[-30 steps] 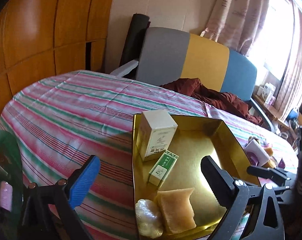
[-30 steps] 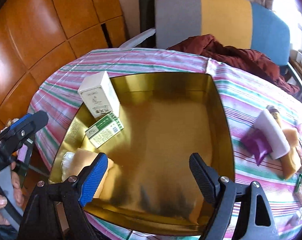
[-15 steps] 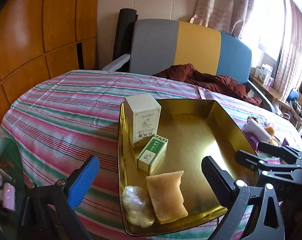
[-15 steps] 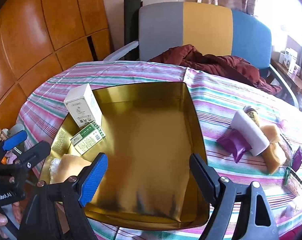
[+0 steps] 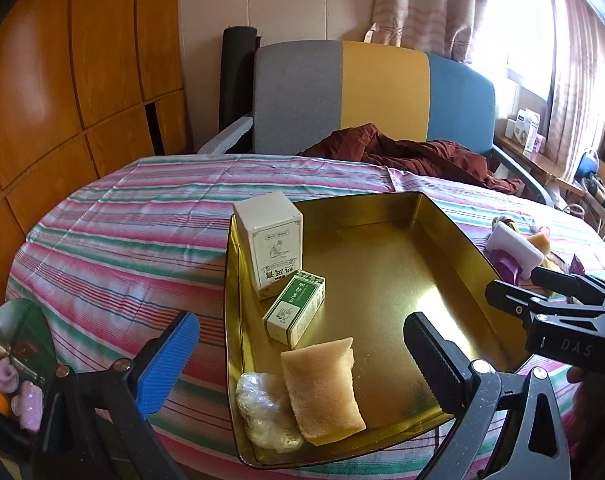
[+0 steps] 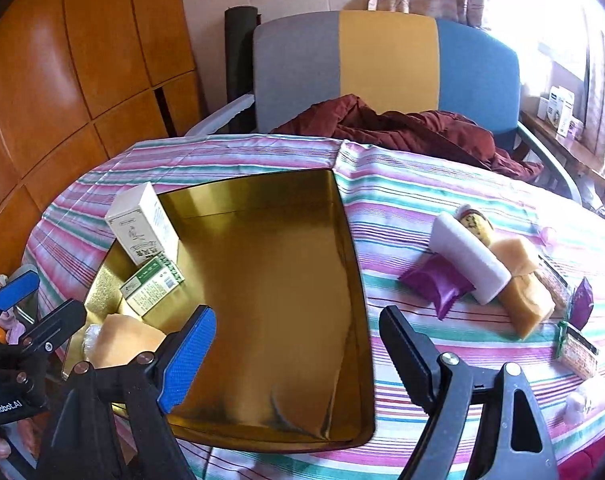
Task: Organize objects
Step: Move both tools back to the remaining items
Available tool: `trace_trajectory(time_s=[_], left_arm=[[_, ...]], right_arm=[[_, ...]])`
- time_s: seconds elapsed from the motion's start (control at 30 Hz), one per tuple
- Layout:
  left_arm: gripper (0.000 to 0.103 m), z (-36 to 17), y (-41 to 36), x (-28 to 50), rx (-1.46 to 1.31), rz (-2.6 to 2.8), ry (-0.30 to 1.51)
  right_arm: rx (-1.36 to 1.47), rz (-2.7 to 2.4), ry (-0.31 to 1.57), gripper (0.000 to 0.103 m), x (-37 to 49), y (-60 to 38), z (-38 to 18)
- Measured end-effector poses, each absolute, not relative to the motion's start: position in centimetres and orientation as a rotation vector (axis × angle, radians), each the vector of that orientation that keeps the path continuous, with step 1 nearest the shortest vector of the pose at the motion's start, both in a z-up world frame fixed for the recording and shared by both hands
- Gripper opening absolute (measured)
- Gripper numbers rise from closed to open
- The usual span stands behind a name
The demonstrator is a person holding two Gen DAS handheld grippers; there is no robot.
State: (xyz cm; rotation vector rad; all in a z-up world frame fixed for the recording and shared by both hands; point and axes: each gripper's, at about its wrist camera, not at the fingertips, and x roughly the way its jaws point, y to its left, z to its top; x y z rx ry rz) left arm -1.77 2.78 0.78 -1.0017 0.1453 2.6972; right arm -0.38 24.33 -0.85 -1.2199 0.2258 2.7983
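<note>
A gold tray (image 5: 454,236) (image 6: 344,216) sits on the striped table. Along its left side stand a white box (image 5: 272,244) (image 6: 142,230), a green box (image 5: 296,310) (image 6: 152,286), a tan sponge (image 5: 320,388) (image 6: 122,338) and a clear-wrapped lump (image 5: 262,412). To the right of the tray lie a white foam block (image 6: 468,256) (image 5: 514,246), a purple pouch (image 6: 438,284), a tan bar (image 6: 522,288) and small packets (image 6: 578,344). My left gripper (image 5: 298,364) is open and empty over the tray's near left. My right gripper (image 6: 298,352) is open and empty over the tray's near edge.
A grey, yellow and blue chair (image 5: 374,96) with a dark red jacket (image 6: 402,128) stands behind the table. Wooden panels (image 5: 62,80) line the left wall. A side stand with small items (image 5: 14,360) is at the near left. A window with curtains is at the right.
Both grippers have drawn back and risen from the tray. The right view has swung right, bringing the loose items beside the tray into view. Both stay open and empty.
</note>
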Motion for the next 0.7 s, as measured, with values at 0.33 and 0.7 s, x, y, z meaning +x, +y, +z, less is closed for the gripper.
trace_trajectory(time_s=[0.33,0.7], left_arm=[[0.103,1.0,4.8,-1.3,-0.976,2.673,0.221],[0.103,1.5,6.9,-1.6,-0.972,2.538,0.173]], right_arm=[[-1.194,2.734,0.299,0.085,0.9,27.8,-1.1],[-1.150,2.572,0.400,0.085,3.5,36.0,-0.9]])
